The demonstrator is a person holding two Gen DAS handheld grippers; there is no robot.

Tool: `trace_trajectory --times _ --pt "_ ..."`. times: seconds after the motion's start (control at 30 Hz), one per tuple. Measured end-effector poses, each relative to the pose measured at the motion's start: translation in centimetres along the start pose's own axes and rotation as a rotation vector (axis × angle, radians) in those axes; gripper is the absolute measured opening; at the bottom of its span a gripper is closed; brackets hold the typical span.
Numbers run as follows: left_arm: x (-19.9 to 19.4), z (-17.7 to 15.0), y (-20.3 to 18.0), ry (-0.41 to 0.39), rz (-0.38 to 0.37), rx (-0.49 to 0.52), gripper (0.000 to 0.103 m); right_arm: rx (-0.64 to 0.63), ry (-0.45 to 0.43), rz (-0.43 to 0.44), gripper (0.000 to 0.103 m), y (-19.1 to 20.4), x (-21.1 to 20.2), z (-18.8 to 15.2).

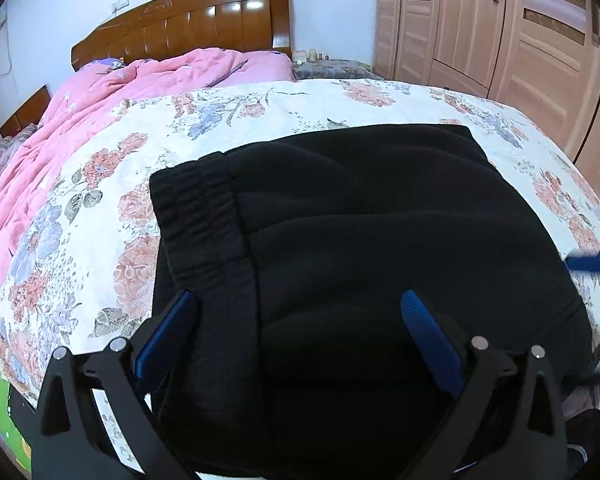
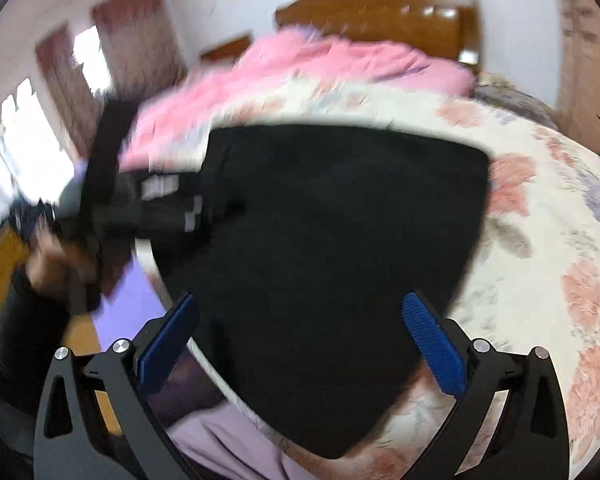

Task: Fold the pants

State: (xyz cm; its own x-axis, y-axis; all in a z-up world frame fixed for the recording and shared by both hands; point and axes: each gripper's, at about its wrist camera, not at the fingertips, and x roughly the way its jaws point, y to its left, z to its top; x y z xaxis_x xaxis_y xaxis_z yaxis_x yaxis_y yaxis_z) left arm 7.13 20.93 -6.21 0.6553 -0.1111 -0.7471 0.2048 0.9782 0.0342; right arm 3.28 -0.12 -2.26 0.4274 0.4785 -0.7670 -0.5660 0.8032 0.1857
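Observation:
The black pants (image 1: 360,240) lie folded into a compact stack on the floral bedspread (image 1: 100,208), with the elastic waistband (image 1: 196,220) on the left side. My left gripper (image 1: 298,304) is open just above the near edge of the stack, with nothing between its blue pads. In the blurred right wrist view the pants (image 2: 332,248) lie near the bed's corner. My right gripper (image 2: 300,308) is open and empty above them. The left gripper (image 2: 148,204) shows as a dark blur at the left, and the right gripper's blue pad (image 1: 592,262) shows at the right edge of the left wrist view.
A rumpled pink quilt (image 1: 80,120) lies at the head of the bed below the wooden headboard (image 1: 204,24). Wooden wardrobe doors (image 1: 500,32) stand to the right. A nightstand (image 1: 332,68) with small items sits beside the bed. The bed edge (image 2: 204,360) is close below.

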Motion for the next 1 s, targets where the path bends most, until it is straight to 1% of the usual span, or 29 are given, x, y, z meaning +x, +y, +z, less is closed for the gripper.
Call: trace_trajectory --times 0.03,0.07,0.2,0.3,0.37,0.4,0.47,0.5,0.53,0.57,0.6,0.67,0.7,0.73,0.77,0.83,0.93,1.0 --pt "0.0 0.0 0.0 0.001 -0.002 0.001 0.102 -0.014 0.003 -0.012 0.099 0.1 0.5 -0.6" --pt "0.0 -0.1 0.0 0.001 -0.002 0.002 0.102 -0.026 -0.021 -0.011 0.099 0.1 0.4 -0.9" --pt "0.1 -0.3 0.2 -0.014 -0.01 -0.005 0.102 -0.033 0.01 0.0 0.099 -0.1 -0.1 -1.2" --pt "-0.1 -0.5 0.2 -0.024 0.004 -0.008 0.102 -0.036 0.018 -0.028 0.099 0.3 -1.0 -1.4" --pt "-1.0 -0.8 0.2 -0.027 0.03 -0.033 0.102 -0.028 -0.006 -0.05 0.099 0.2 -2.4 -2.4" --pt "-1.7 -1.0 0.4 -0.04 0.034 -0.051 0.102 -0.021 -0.035 -0.062 0.099 -0.2 -3.2 -2.7" --pt "-3.8 -1.7 0.5 -0.107 0.046 -0.079 0.102 0.002 -0.115 -0.103 0.099 -0.7 -5.6 -3.9" --pt "-5.5 -2.3 0.4 -0.165 0.069 -0.084 0.102 0.025 -0.158 -0.134 0.099 -1.1 -6.9 -4.6" --pt "-6.9 -2.8 0.3 -0.205 0.09 -0.081 0.102 0.048 -0.191 -0.161 0.099 -1.6 -7.9 -5.2" --pt "-8.9 -3.3 -0.1 -0.264 0.124 -0.07 0.102 0.066 -0.214 -0.18 0.099 -1.9 -8.6 -5.6" --pt "-10.4 -3.6 -0.4 -0.308 0.154 -0.06 0.102 0.09 -0.239 -0.2 0.099 -2.3 -9.3 -6.0" --pt "-13.0 -4.1 -1.3 -0.386 0.239 -0.035 0.102 0.137 -0.289 -0.221 0.099 -2.9 -10.4 -6.7" --pt "-14.2 -4.3 -2.0 -0.416 0.288 -0.018 0.102 0.15 -0.306 -0.226 0.099 -3.0 -10.8 -6.9" --pt "-15.1 -4.4 -2.5 -0.432 0.315 -0.013 0.102 0.163 -0.321 -0.241 0.099 -3.0 -11.2 -7.0" --pt "-15.9 -4.5 -3.1 -0.447 0.321 -0.022 0.102 0.166 -0.326 -0.257 0.099 -2.9 -11.3 -7.1" --pt "-16.3 -4.7 -3.8 -0.437 0.302 -0.05 0.102 0.154 -0.311 -0.301 0.099 -2.4 -11.1 -7.0" --pt "-15.2 -5.4 -5.1 -0.37 0.251 -0.093 0.102 0.12 -0.278 -0.327 0.099 -1.6 -10.3 -7.1" --pt "-13.5 -6.1 -6.0 -0.303 0.224 -0.108 0.102 0.093 -0.257 -0.319 0.099 -0.8 -9.7 -7.2"
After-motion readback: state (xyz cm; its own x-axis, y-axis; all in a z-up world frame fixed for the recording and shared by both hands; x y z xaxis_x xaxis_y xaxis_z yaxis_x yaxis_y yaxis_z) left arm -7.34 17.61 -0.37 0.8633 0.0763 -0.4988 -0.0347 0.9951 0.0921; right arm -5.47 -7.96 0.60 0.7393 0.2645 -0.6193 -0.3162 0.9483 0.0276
